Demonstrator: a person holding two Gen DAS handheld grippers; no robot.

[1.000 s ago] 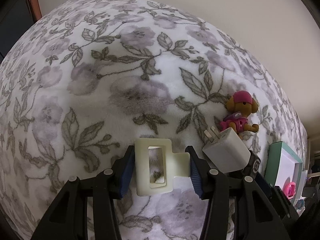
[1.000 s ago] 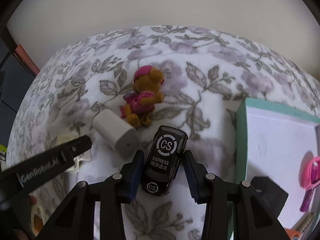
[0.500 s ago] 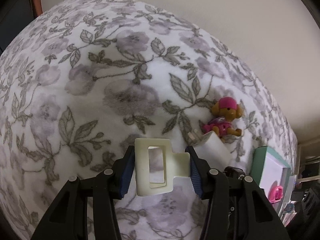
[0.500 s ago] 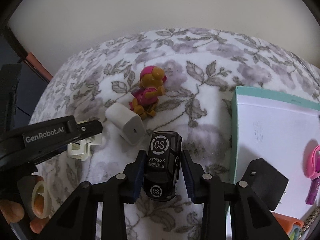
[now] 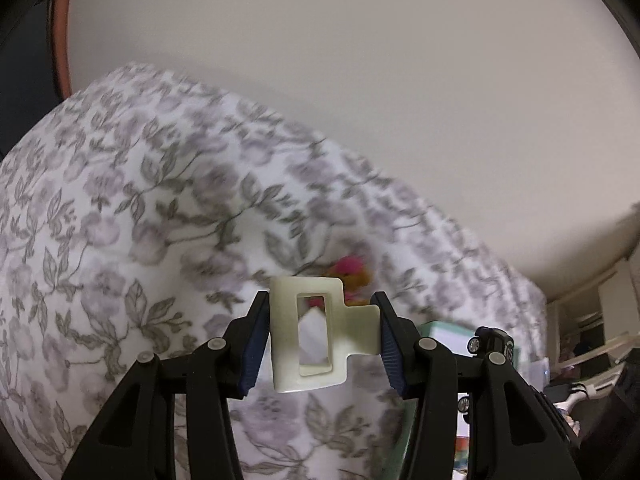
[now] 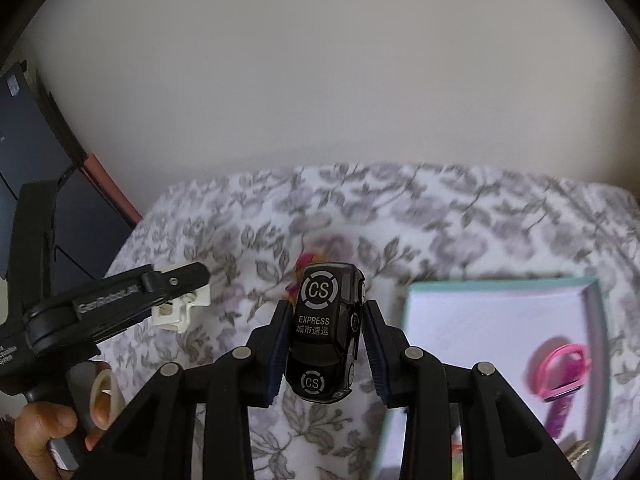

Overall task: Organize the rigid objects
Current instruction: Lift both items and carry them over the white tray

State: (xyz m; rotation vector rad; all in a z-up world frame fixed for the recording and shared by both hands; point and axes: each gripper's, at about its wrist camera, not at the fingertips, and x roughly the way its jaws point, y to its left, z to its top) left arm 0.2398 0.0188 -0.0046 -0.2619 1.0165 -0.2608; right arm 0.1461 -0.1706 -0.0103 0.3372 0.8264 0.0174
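Note:
My left gripper [image 5: 319,332] is shut on a cream hair claw clip [image 5: 356,332] and holds it in the air above the floral blanket [image 5: 140,240]. The right wrist view shows that same left gripper [image 6: 188,280] at the left, with the clip [image 6: 176,312] in it. My right gripper [image 6: 326,312] is shut on a black toy car [image 6: 322,328] marked "CS EXPRESS", also clear of the blanket. The car [image 5: 490,342] shows at the right of the left wrist view. A brown and pink plush dog [image 5: 352,270] lies on the blanket, partly hidden behind the clip.
A teal-rimmed white tray [image 6: 496,282] lies on the blanket to the right, with a pink item [image 6: 564,368] in it. A white charger block [image 5: 312,332] shows through the clip's opening. A person's hand [image 6: 44,428] grips the left handle. A plain wall stands behind the bed.
Both grippers have risen off the blanket with the clip and the car. The right jaws have closed onto the car. Both views have tilted up and show more wall.

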